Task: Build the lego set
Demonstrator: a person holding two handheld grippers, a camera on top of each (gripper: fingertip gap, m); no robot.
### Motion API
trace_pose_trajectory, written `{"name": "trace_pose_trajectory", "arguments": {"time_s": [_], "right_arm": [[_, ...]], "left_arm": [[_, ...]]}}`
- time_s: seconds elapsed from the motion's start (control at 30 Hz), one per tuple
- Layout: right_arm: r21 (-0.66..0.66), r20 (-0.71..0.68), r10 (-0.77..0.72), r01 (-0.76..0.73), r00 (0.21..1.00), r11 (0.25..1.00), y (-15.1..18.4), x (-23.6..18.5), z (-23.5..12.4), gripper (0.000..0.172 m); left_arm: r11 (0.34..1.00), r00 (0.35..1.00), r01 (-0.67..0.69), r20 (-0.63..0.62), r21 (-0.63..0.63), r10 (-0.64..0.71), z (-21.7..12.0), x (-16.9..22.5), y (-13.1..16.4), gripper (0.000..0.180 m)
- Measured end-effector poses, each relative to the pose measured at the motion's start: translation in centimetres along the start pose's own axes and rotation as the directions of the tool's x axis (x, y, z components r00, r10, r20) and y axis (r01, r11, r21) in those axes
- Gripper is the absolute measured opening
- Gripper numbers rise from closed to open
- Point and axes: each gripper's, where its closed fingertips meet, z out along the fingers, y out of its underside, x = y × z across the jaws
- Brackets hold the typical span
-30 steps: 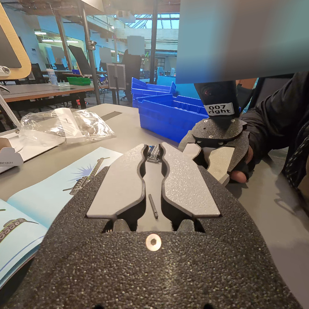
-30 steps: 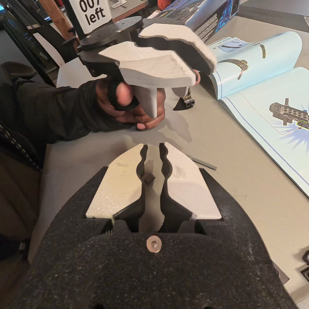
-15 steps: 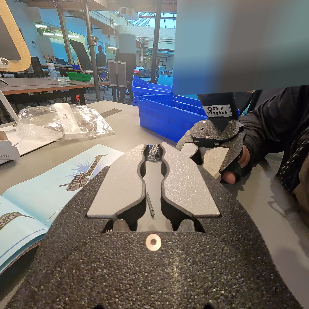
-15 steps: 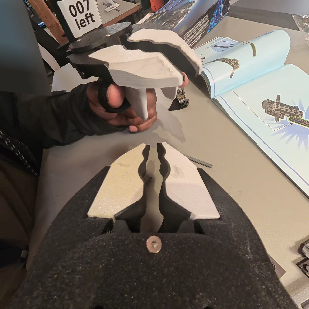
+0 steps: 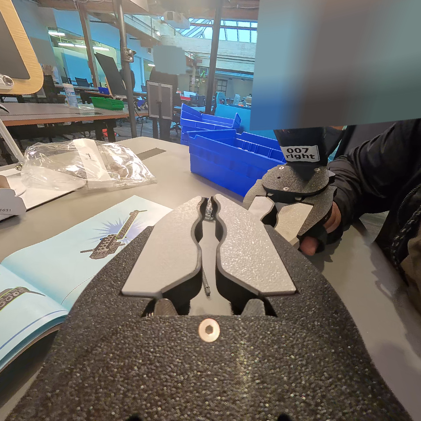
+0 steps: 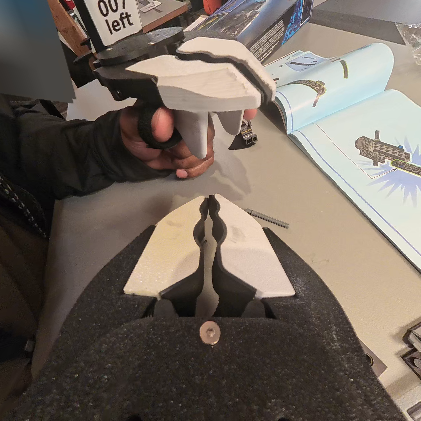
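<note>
Room: open workshop hall with desks, posts and skylights behind a grey table (image 5: 173,164).
Table, far side: stacked blue bins (image 5: 230,159) stand behind the left gripper; a clear plastic bag (image 5: 84,164) with a white strip lies to their left.
Table, near side: an open instruction booklet (image 5: 68,246) with pale blue pages lies flat, and a dark printed box (image 6: 268,25) rests behind it in the right wrist view.
Left gripper: left gripper (image 5: 208,200) is held low over the table, its grey fingers (image 5: 177,241) drawn nearly together and pinching a small dark grey studded brick piece (image 5: 209,210) at the tips.
Brick piece, from the other side: in the right wrist view it hangs below the left gripper's fingers, close above the table beside the booklet's edge.
Thin rod: a slim grey axle rod (image 5: 206,283) lies on the table beneath the left gripper; the right wrist view shows it just right of the right gripper's fingertips.
Right gripper: right gripper (image 6: 208,198) has its fingers (image 6: 239,246) pressed together at the tips, and nothing shows between them.
Hands: a hand (image 6: 164,141) in a black sleeve grips the left tool's handle; another hand (image 5: 319,232) holds the right tool.
Spacing: both grippers face each other, near but apart.
</note>
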Motion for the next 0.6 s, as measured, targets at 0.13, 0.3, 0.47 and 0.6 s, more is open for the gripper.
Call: {"name": "trace_pose_trajectory", "arguments": {"time_s": [0.13, 0.3, 0.47, 0.6], "right_arm": [[0.0, 0.004, 0.003, -0.003, 1.0, 1.0, 0.0, 0.0, 0.0, 0.001], [0.003, 0.004, 0.002, -0.002, 1.0, 1.0, -0.03, -0.03, -0.05, 0.001], [0.001, 0.004, -0.001, 0.001, 1.0, 1.0, 0.01, -0.08, -0.05, 0.001], [0.001, 0.005, 0.0, 0.0, 1.0, 1.0, 0.0, -0.08, -0.05, 0.001]], "left_arm": [[1.0, 1.0, 0.009, -0.001, 0.009, -0.009, -0.1, -0.08, -0.1, 0.005], [1.0, 1.0, 0.007, -0.001, 0.007, -0.007, -0.07, -0.05, -0.08, 0.005], [1.0, 1.0, 0.006, -0.002, 0.007, -0.006, -0.06, -0.04, -0.08, 0.005], [1.0, 1.0, 0.002, -0.002, 0.007, -0.002, -0.07, -0.01, -0.08, 0.005]]}}
